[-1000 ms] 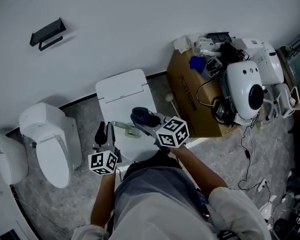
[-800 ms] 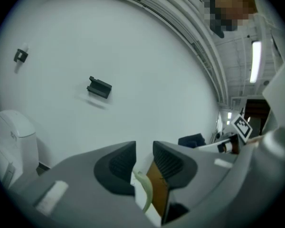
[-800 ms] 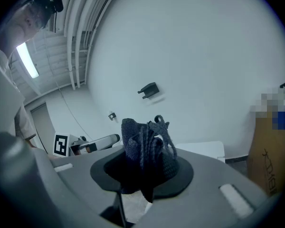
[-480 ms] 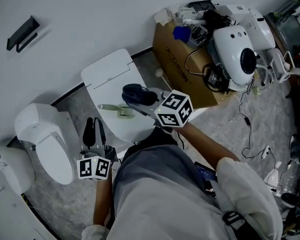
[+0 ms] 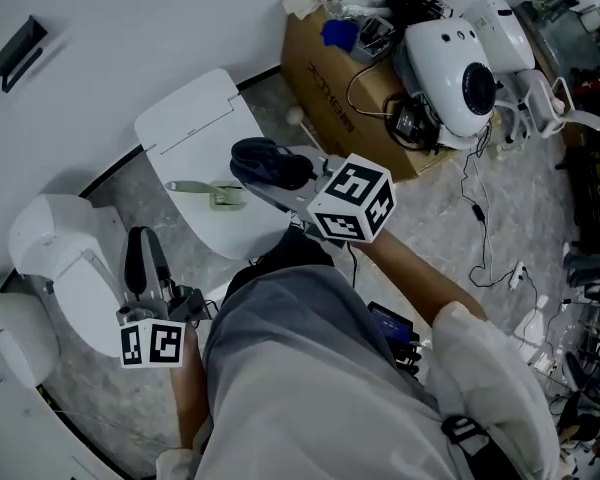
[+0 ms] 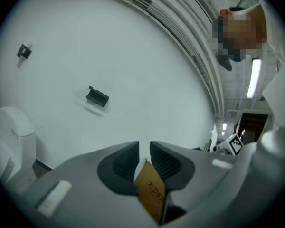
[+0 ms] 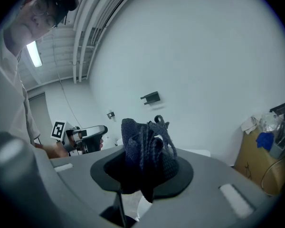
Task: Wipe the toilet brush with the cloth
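Observation:
A pale green toilet brush (image 5: pixel 206 193) lies flat on the closed white toilet lid (image 5: pixel 185 118). Just right of it, my right gripper (image 5: pixel 272 168) is shut on a bunched dark blue cloth (image 5: pixel 265 160), which hovers over the lid. The cloth (image 7: pixel 147 144) fills the jaws of the right gripper (image 7: pixel 147 152) in the right gripper view. My left gripper (image 5: pixel 146 246) is lower left of the brush, off the lid, and points upward. Its jaws stand almost together and hold nothing. The left gripper (image 6: pixel 143 152) faces the white wall in its own view.
A second white toilet (image 5: pixel 65 253) stands at the left. A brown cardboard box (image 5: pixel 332 63) full of cables and gear sits at the back right, with white devices (image 5: pixel 450 63) beside it. A black holder (image 5: pixel 10 53) is mounted on the wall. The floor is grey stone.
My left gripper has drawn down and left, away from the brush and off the lid. My right gripper still holds the cloth beside the brush. The head view has swung right.

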Demonstrator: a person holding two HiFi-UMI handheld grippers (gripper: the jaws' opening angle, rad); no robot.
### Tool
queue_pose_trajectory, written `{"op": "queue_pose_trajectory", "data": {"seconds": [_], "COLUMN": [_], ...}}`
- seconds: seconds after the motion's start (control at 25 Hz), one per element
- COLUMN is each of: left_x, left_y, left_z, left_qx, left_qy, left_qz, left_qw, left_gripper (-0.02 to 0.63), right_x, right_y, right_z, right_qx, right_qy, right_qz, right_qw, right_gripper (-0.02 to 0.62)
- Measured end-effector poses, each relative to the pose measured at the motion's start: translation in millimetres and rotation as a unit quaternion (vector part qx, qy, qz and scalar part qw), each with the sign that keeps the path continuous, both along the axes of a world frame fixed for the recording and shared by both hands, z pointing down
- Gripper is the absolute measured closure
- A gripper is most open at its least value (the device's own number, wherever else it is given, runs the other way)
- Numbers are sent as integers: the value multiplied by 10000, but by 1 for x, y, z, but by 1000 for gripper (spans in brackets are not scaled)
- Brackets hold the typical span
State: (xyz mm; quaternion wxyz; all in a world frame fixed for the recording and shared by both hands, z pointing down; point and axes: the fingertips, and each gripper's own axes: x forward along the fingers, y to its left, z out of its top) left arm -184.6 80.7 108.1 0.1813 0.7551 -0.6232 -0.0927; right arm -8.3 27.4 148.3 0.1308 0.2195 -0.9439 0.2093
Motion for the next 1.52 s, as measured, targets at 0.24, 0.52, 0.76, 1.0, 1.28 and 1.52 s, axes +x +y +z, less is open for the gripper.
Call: {"op": "queue_pose_trajectory", "data": {"seconds": [0.24, 0.52, 0.76, 1.0, 1.28, 1.52], "left_x": [4, 9, 22, 23, 21, 16], "left_y": [14, 35, 46, 48, 47, 45], "left_z": [-11, -32, -41, -34, -36, -35], "left_qx": [52, 163, 262, 148, 131, 126], "left_qy": [-206, -521, -724, -867, -874, -876], "left_qz": [-7, -16, 39, 89, 40, 22], "left_qw": [9998, 9985, 9970, 9961, 9961, 9961], "left_gripper": [606, 606, 606, 606, 606, 606], "right_x": [23, 40, 50, 49, 32, 28], "right_y": [24, 48, 62, 69, 74, 69], "right_z": [-13, -44, -53, -46, -53, -52], "right_qx": [317, 535, 676, 550, 545, 531], "right_qy": [168, -125, -42, 169, 156, 142], "right_qz": [239, 824, 903, 1013, 865, 860], "right_qw": [9991, 9951, 9936, 9932, 9946, 9948], "right_gripper": [477, 479, 482, 485, 485, 485]}}
